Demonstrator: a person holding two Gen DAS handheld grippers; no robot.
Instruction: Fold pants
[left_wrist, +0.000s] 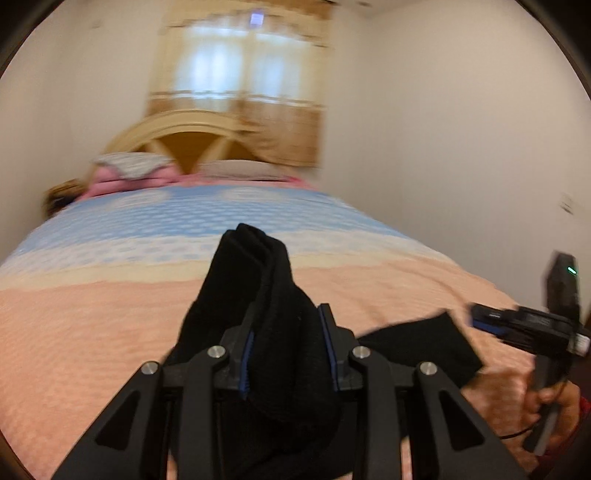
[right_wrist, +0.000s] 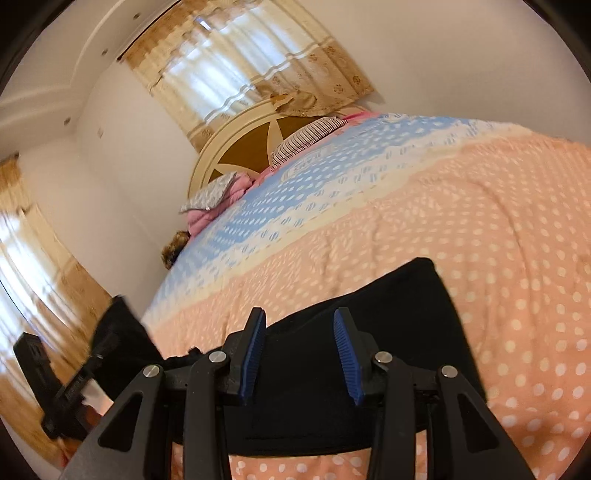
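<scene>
Each hand-held gripper is a matte black plastic frame of angular linkage arms with triangular cut-outs, pinned by round silver screw heads. The left gripper (left_wrist: 288, 354) and the right gripper (right_wrist: 301, 356) both carry ribbed blue rubber pads (right_wrist: 345, 354) on the inner faces of their fingers. At four o'clock in the left view, a hand (left_wrist: 546, 402) shows a red cuff and a thin black cable beside a black box with a green light.

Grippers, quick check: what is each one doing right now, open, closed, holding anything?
Left gripper: closed on a bunched fold of the black pants.
Right gripper: fingers apart with pants cloth between them; whether they grip cannot be told.
</scene>
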